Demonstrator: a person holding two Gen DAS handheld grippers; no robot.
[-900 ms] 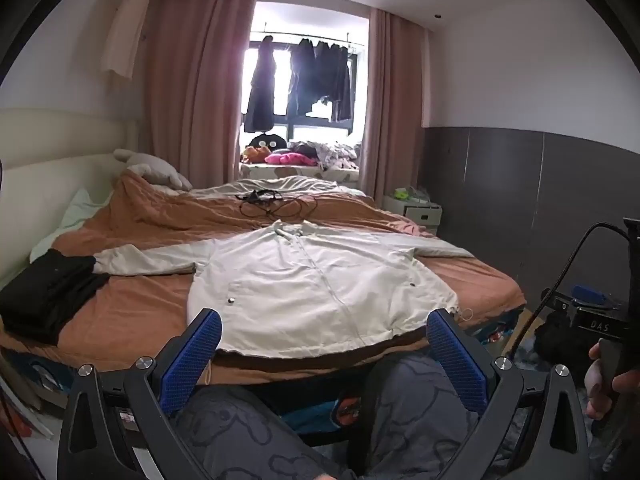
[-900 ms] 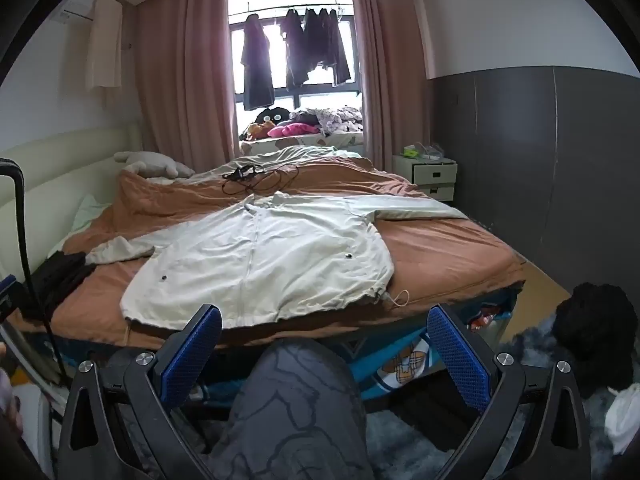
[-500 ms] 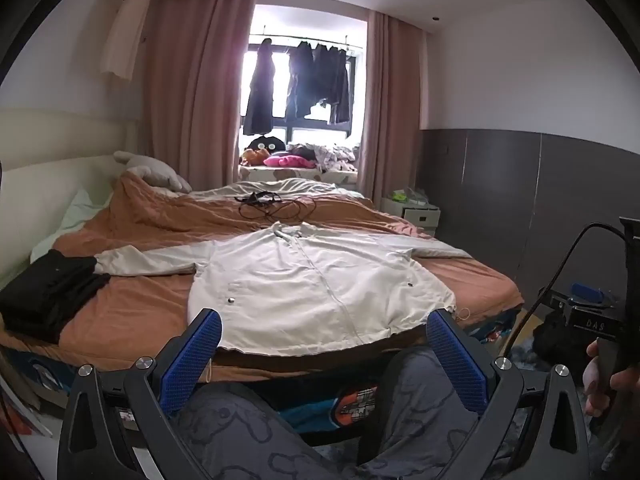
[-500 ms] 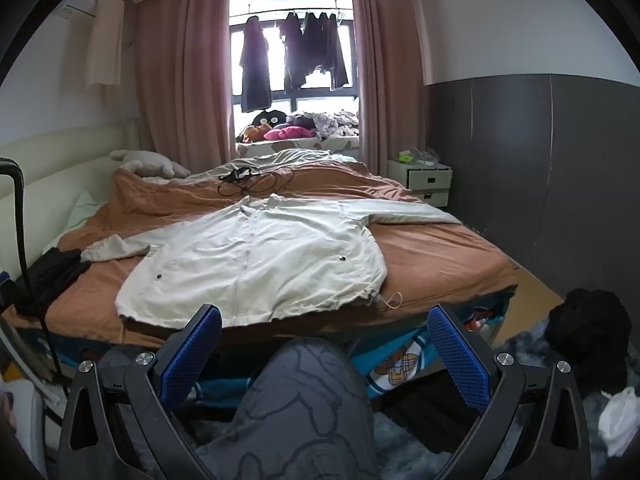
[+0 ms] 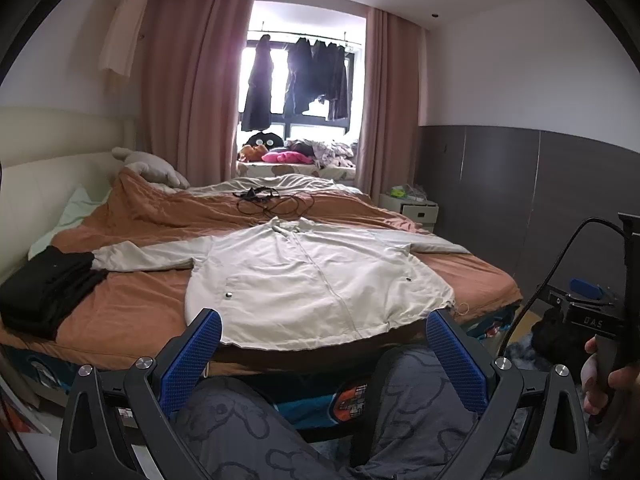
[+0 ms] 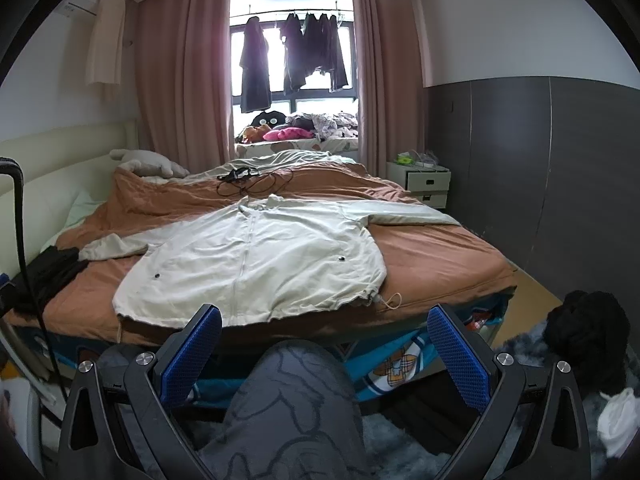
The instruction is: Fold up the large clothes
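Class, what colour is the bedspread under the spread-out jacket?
Rust orange: the bedspread shows best in the right wrist view, under the cream jacket.

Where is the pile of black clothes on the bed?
The black clothes lie at the left edge of the bed in both views, right at the cuff of the cream jacket, whose sleeve stretches toward them.

Walls: white upper section, dark grey panelling below on the right side. Window: centred on the far wall, backlit by daylight, flanked by pink floor-length curtains; dark garments hang from a rail across it. Bed: rust-orange cover, cream padded headboard on the left. White two-drawer nightstand: beside the bed, against the grey panelling. Floor: wood strip visible at right.
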